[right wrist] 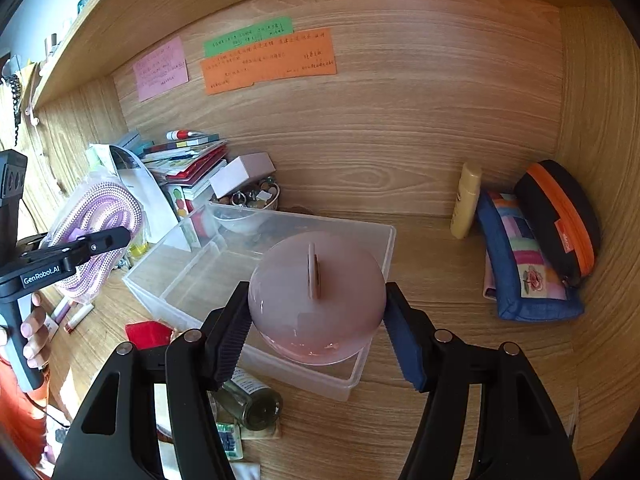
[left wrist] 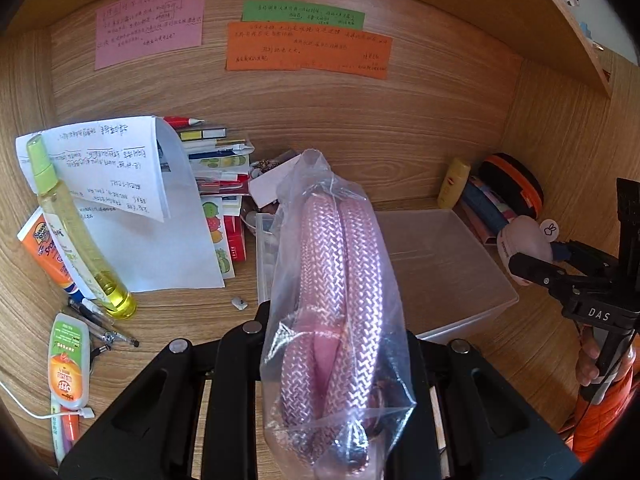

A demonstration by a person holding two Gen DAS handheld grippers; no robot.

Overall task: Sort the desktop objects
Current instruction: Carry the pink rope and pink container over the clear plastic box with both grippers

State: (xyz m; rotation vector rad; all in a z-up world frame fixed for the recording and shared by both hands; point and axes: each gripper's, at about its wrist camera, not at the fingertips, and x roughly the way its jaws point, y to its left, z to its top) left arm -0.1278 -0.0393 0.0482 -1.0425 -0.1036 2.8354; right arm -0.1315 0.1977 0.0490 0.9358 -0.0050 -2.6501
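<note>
My left gripper [left wrist: 336, 326] is shut on a clear plastic bag of pink braided cord [left wrist: 340, 260], which stands up between its jaws and hides the fingertips. Behind the bag sits a clear plastic box [left wrist: 444, 264] on the wooden desk. My right gripper [right wrist: 316, 320] is shut on a smooth pink round object [right wrist: 316, 296], one pad on each side, held above the near part of the clear plastic box [right wrist: 376, 236]. The left gripper [right wrist: 102, 242] with the bag of cord [right wrist: 100, 208] also shows at the left of the right wrist view.
Left of the box lie papers, a stack of books [left wrist: 216, 148], a yellow spray bottle [left wrist: 76, 232], tubes and pens. A bowl of trinkets [right wrist: 248, 200] stands behind the box. A yellow bottle [right wrist: 466, 200], a patchwork pouch [right wrist: 524, 268] and a black-orange case [right wrist: 560, 216] fill the right corner. A green glass bottle [right wrist: 252, 400] lies near.
</note>
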